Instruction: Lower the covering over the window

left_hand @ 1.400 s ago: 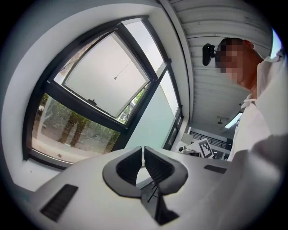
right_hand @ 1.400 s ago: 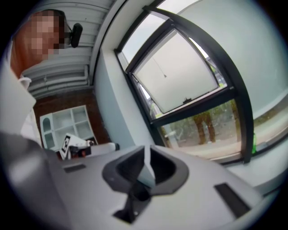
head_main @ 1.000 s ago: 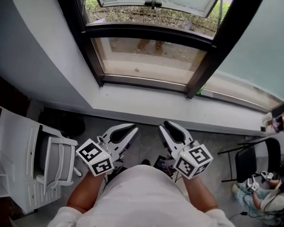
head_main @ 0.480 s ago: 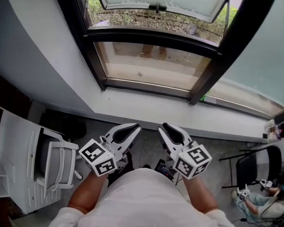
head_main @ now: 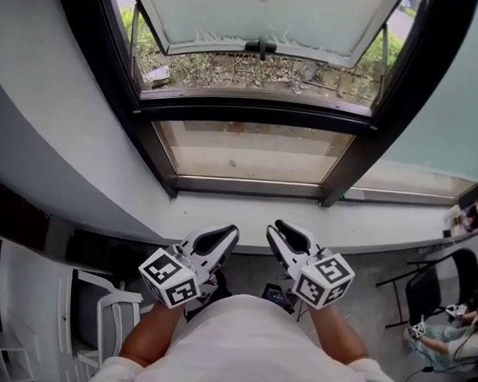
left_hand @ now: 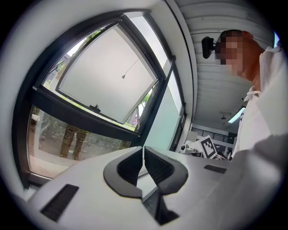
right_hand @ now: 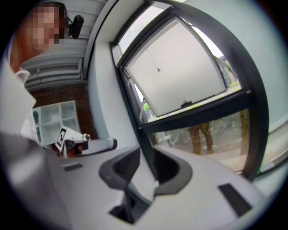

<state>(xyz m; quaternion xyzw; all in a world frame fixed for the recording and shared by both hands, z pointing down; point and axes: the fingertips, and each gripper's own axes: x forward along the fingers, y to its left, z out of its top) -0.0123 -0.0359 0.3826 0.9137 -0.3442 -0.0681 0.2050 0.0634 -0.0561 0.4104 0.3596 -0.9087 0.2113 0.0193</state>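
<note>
A dark-framed window [head_main: 257, 114] fills the wall ahead, its upper sash [head_main: 264, 19] tilted outward and a fixed pane below. A thin pull cord with a small weight [left_hand: 123, 77] hangs in front of the upper pane, and it also shows as the cord weight [right_hand: 158, 69] in the right gripper view. No covering shows over the glass. My left gripper [head_main: 228, 231] is held level just short of the white sill [head_main: 246, 218], shut with nothing between its jaws [left_hand: 143, 150]. My right gripper [head_main: 278, 227] is beside it, open and empty [right_hand: 146, 152]. Both point at the window, apart from it.
A white chair [head_main: 113, 319] stands at the lower left by the wall. At the right are a black folding chair [head_main: 439, 291] and a seated person's legs [head_main: 441, 338]. White shelving [right_hand: 51, 119] shows at the left in the right gripper view.
Both grippers and my view have moved forward toward the window. The sill is now close ahead of the jaws and more of the open upper sash shows. Neither gripper's jaws have changed.
</note>
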